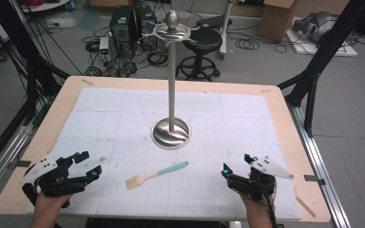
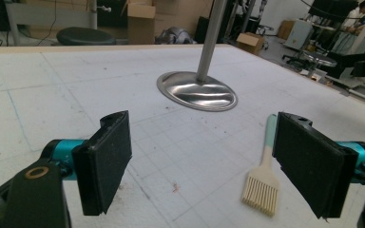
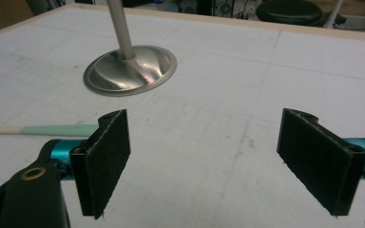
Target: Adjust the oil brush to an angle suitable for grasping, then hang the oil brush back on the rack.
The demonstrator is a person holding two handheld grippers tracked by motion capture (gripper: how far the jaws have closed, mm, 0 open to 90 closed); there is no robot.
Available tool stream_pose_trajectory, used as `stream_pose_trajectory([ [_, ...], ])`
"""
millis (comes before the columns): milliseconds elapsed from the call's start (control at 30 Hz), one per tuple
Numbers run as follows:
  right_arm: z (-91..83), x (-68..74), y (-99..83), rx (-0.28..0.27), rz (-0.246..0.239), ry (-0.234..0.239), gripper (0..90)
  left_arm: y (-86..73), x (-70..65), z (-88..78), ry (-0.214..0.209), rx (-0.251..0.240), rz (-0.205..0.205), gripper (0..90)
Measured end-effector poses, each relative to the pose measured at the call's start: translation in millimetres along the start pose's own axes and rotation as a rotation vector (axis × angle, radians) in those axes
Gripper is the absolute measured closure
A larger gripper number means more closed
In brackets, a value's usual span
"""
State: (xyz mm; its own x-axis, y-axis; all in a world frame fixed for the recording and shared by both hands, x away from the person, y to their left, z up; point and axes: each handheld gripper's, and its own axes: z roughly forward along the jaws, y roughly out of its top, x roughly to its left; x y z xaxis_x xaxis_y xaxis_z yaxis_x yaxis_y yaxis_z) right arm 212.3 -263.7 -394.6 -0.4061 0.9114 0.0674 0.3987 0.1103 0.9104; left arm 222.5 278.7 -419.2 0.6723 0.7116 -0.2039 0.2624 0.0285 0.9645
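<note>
Your left gripper (image 1: pixel 86 165) and right gripper (image 1: pixel 238 167) both rest with jaws apart, empty; the brush (image 1: pixel 155 175) lies flat between them, at 6 o'clock from the stand (image 1: pixel 171 133), handle toward 2, free for either hand.

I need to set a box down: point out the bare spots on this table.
Bare mat: both far corners beside the stand, and the near strip between the brush and the right gripper. Tightest spot: between the left gripper and the brush. Both grippers are open and hold nothing.
</note>
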Motion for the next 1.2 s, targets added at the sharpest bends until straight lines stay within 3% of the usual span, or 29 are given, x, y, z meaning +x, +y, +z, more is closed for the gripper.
stream_pose_trajectory([
  [200,-33.2,-16.2,-10.6,-0.07,0.026,0.001,17.4,1.4,-7.1,3.4,-0.01,-0.018,0.017,17.8],
  [367,-50.9,-17.5,-15.9,-0.1,0.016,0.008,16.0,0.5,-8.7,4.6,-0.017,-0.013,0.029,17.8],
  [600,-52.5,-15.1,-17.1,-0.095,0.004,-0.002,16.1,-0.2,-8.9,6.1,-0.016,0.005,0.028,19.1],
  [867,-50.9,-19.6,-19.8,-0.085,0.035,0.003,16.1,-2.0,-7.8,9.7,-0.012,0.025,0.024,19.6],
  [1067,-52.3,-19.6,-21.2,-0.08,0.029,-0.009,16.1,-2.8,-8.5,13.0,-0.04,0.039,0.027,22.9],
  [1200,-53.5,-21.0,-21.6,-0.092,0.057,-0.021,16.2,-3.5,-8.1,15.6,-0.052,0.044,0.024,22.9],
])
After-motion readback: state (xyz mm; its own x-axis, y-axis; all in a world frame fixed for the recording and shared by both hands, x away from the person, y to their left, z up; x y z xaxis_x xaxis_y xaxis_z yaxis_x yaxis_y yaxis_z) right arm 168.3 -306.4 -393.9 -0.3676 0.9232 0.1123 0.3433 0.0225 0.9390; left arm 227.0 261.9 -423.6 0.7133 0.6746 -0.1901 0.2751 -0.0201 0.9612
